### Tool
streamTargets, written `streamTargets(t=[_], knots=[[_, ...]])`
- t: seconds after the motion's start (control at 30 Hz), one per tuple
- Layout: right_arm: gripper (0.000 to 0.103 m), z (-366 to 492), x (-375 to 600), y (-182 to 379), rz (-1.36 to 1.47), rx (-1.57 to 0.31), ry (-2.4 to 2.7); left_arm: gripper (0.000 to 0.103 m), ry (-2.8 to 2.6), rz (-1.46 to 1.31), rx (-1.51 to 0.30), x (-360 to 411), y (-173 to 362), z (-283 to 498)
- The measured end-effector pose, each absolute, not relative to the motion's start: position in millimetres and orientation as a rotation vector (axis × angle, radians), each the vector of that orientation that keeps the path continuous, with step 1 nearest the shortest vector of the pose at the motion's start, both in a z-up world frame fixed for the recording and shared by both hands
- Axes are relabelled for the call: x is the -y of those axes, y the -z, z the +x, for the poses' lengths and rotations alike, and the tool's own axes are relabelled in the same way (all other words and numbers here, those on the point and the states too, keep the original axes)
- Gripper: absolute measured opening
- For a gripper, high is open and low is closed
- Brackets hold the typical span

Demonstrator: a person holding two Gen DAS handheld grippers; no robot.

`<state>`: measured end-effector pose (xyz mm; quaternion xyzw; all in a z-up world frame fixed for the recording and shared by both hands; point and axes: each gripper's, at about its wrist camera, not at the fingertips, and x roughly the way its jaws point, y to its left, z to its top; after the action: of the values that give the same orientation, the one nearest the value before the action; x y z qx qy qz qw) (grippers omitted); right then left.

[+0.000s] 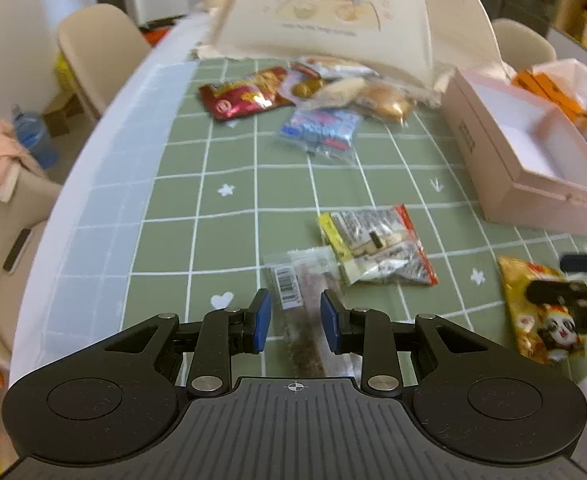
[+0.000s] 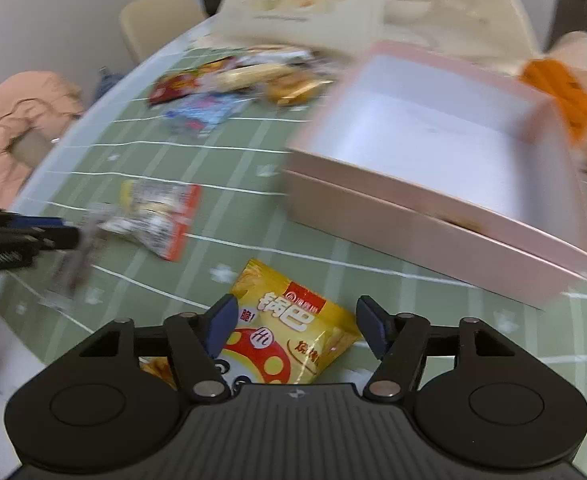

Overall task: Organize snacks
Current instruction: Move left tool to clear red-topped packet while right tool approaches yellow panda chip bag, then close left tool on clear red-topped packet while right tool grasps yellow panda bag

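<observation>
My left gripper [image 1: 295, 322] is open, its blue pads either side of a clear-wrapped brown snack stick [image 1: 299, 312] lying on the green checked tablecloth [image 1: 181, 208]. Just beyond lies a clear pack with red and yellow edges [image 1: 377, 246]. My right gripper [image 2: 297, 330] is open over a yellow snack bag [image 2: 289, 340], also in the left wrist view [image 1: 541, 312]. An open, empty pink box [image 2: 433, 216] stands ahead to the right, also in the left wrist view [image 1: 525, 160]. A pile of snacks [image 1: 305, 96] lies at the table's far side.
A cream cartoon-print bag [image 1: 333, 12] stands behind the snack pile. Orange packaging and white tissue [image 1: 553, 84] lie beyond the box. Beige chairs [image 1: 93, 52] stand around the table; a pink jacket [image 2: 17, 128] hangs on one at the left.
</observation>
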<state>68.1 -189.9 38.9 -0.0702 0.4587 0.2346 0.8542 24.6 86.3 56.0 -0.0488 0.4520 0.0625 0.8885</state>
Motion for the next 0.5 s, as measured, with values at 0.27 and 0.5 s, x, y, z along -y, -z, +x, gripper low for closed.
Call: streamTargets(t=[0.27, 0.5], knots=[[0.067, 46.7, 224.0, -41.5, -0.031, -0.938, -0.435, 0.031, 0.007, -0.050, -0.818, -72.7, -64.6, 84.7], [0.078, 28.2, 242.8, -31.6, -0.006, -0.928, -0.401, 0.031, 0.143, -0.144, -0.987, -58.7, -46.5, 77.1]])
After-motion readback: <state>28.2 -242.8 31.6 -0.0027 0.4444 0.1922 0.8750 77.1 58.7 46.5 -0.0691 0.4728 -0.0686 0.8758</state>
